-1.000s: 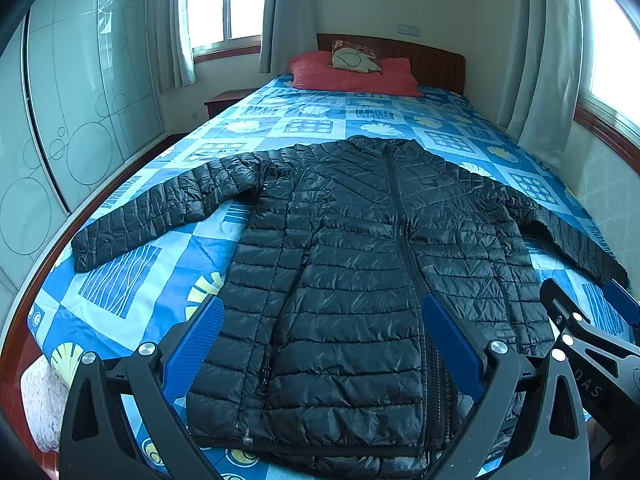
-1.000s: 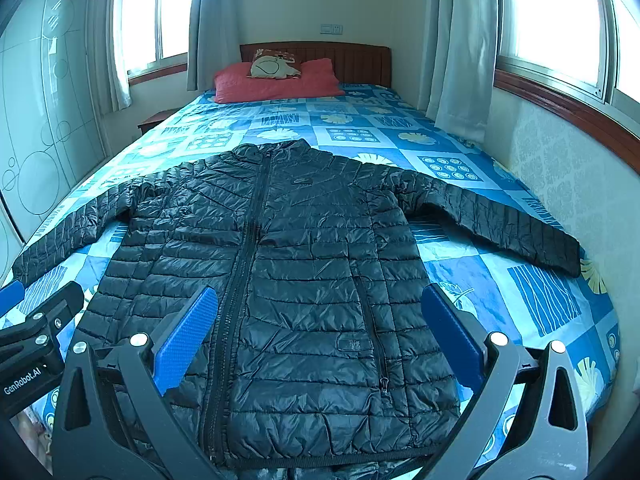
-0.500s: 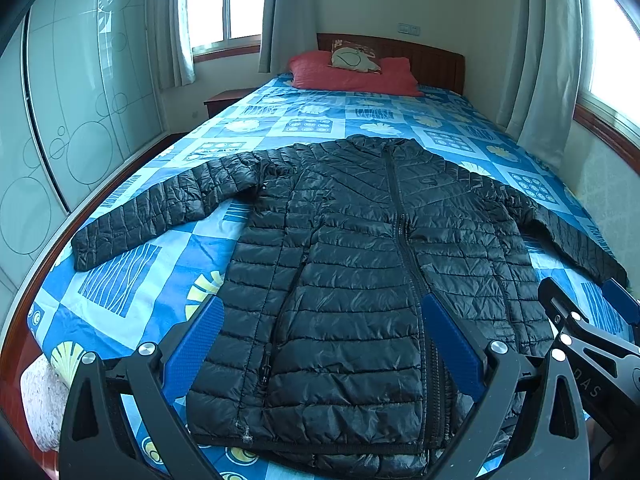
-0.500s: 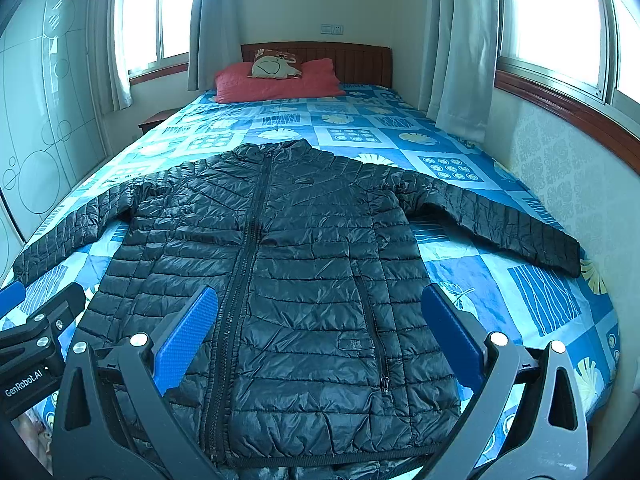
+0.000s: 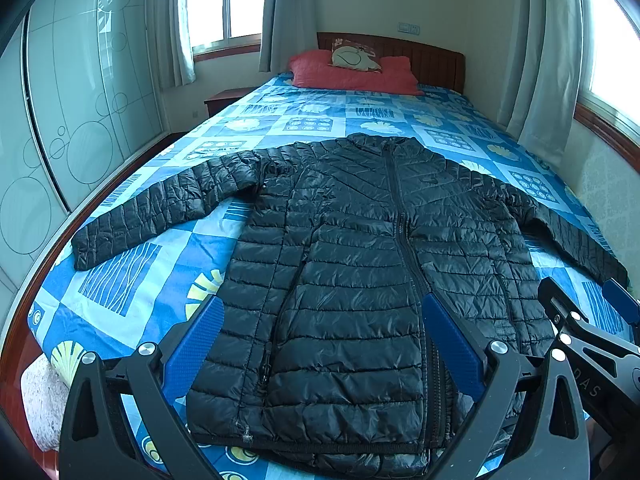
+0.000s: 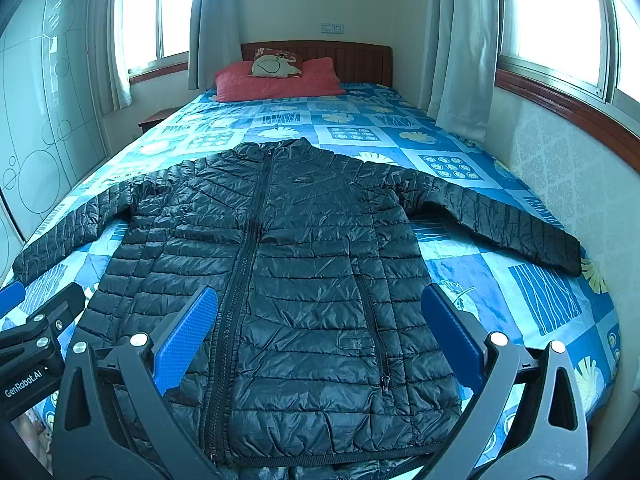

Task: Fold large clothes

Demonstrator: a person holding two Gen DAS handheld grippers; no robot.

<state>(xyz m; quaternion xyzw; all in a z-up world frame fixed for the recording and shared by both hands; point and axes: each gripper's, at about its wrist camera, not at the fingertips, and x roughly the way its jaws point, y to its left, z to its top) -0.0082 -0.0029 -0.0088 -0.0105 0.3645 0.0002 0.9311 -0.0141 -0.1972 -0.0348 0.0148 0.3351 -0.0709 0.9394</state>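
A black quilted puffer jacket (image 5: 360, 272) lies flat and zipped, front up, on the blue patterned bed (image 5: 132, 280), collar toward the headboard and both sleeves spread out sideways. It also shows in the right wrist view (image 6: 304, 272). My left gripper (image 5: 324, 344) is open and empty, hovering above the jacket's lower left half near the hem. My right gripper (image 6: 320, 336) is open and empty, hovering above the lower right half. Each gripper shows at the edge of the other's view.
Red pillows (image 5: 352, 76) and a wooden headboard (image 6: 352, 60) stand at the far end. A glass-door wardrobe (image 5: 72, 120) runs along the left. Curtains (image 6: 460, 48) and a wall close off the right side. A small nightstand (image 5: 224, 100) stands at the far left.
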